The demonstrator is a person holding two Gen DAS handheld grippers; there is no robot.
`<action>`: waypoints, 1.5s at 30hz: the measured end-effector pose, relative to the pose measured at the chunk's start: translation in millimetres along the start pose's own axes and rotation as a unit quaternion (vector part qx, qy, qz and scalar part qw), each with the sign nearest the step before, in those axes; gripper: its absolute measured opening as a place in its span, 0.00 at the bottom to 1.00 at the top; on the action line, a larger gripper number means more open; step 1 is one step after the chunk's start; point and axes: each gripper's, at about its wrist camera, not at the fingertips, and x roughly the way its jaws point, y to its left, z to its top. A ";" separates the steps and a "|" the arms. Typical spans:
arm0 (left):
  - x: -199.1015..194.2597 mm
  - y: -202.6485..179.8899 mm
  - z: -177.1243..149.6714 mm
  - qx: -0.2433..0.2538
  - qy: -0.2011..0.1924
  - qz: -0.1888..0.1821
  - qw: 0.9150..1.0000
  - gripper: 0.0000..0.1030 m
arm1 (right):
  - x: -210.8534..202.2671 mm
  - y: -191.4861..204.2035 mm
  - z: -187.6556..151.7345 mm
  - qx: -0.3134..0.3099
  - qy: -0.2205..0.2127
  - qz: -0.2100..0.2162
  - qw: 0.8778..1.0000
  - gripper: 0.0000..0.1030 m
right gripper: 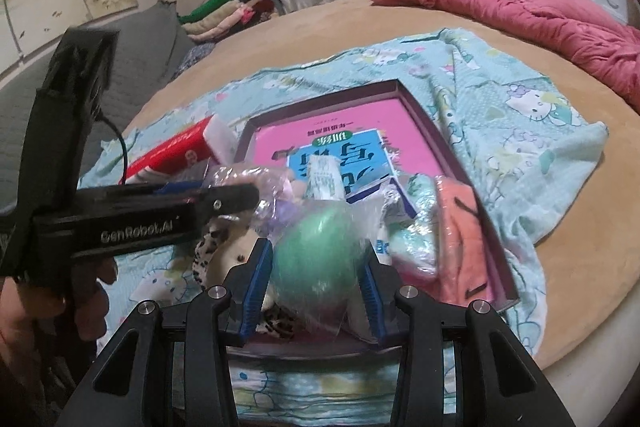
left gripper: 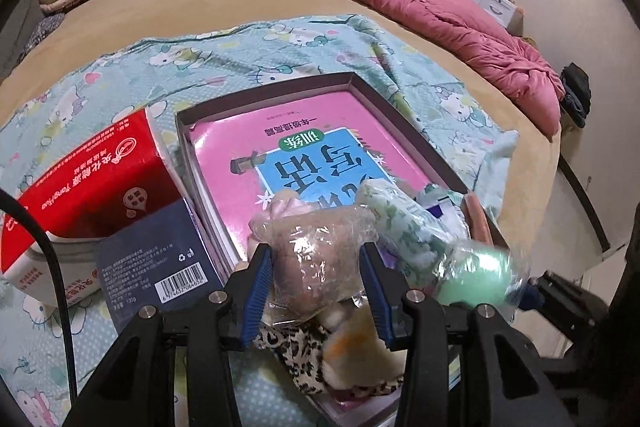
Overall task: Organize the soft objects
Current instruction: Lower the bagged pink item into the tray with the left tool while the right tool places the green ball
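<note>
A: Left gripper [left gripper: 316,293]: both blue pads pressed against a brownish soft item in a clear bag [left gripper: 316,247], so clenched on it. Right gripper [right gripper: 314,291]: likewise closed around a green ball in crinkly plastic [right gripper: 318,259].

B: Beneath them?

A: Leopard-print plush [left gripper: 304,351], heaped at the near end of a shallow box [left gripper: 362,83]. Same heap: floral cloth roll [left gripper: 404,227] and an orange cloth [right gripper: 462,227] against the right wall. Pink book [left gripper: 320,139] lies flat inside, farther end uncovered.

B: Outside the box?

A: Red tissue pack [left gripper: 92,179] and dark carton [left gripper: 156,259], touching its left side, on the cartoon-print sheet [left gripper: 240,55]. Farther off, a pink quilt [left gripper: 440,11].

B: Step in hand?

A: Judged: sorting, both bagged pieces lifted from the heap. Next move calls for carrying each clear and setting it down apart, plastic slippery, grip kept gentle.
</note>
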 end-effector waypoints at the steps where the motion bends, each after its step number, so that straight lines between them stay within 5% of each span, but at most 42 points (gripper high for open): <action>1: 0.9 0.8 0.4 -0.002 0.000 0.000 1.000 0.45 | 2.0 0.6 -0.6 -0.001 0.002 -0.001 1.000 0.42; 25: 2.7 0.7 1.1 -0.004 -0.003 0.002 1.000 0.47 | 12.0 2.4 6.6 -0.020 -0.024 -0.014 0.999 0.45; 45: -5.3 -0.8 0.6 0.001 -0.002 -0.001 1.000 0.56 | -4.3 -3.2 5.1 -0.006 -0.050 -0.027 0.998 0.72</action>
